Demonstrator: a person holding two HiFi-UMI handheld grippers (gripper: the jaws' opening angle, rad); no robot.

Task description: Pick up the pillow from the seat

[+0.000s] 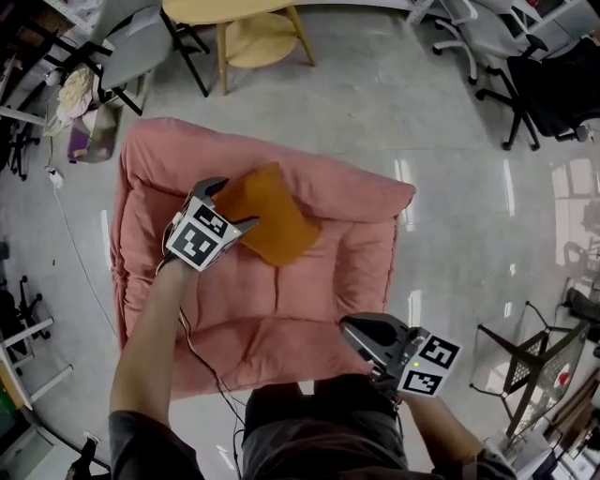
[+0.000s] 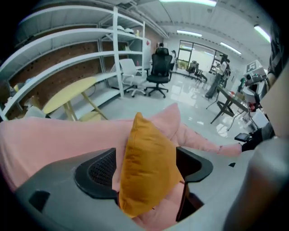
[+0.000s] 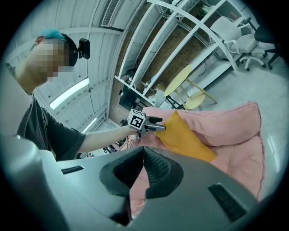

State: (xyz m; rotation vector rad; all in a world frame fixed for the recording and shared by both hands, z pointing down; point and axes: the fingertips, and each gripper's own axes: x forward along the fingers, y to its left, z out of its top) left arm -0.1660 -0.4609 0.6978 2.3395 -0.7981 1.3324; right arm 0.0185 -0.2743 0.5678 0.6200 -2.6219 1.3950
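- Pillow (image 1: 272, 214): orange, roughly square, lying cornerwise on the pink seat (image 1: 328, 272), twd the far edge and a bit left of centre. No clear long axis.
- Left gripper (image 1: 234, 204) is right at the pillow's left corner. Jaws spread wide w/ that corner standing between them; in the left gripper view the pads don't look to be pressing the cloth, so nothing is gripped yet.
- The pillow's thin side crosses the gap, flat faces twd the pads. I reckon that's what the next move turns on: close straight in, pinch the corner, then lift.
- Right gripper (image 1: 354, 328): jaws together, nothing btwn them, hanging over the seat's near right corner, well apart from the pillow. Left is clearly the nearer one.
- Seat is soft, quilted and lumpy, sitting straight on the floor (image 1: 375, 103). The pillow may sag from a corner grip.
- Room: glossy grey floor, pale wood table (image 1: 246, 19) beyond the far edge, black office chairs (image 1: 553, 75) far right, white shelving (image 2: 90, 49) along a brick wall.
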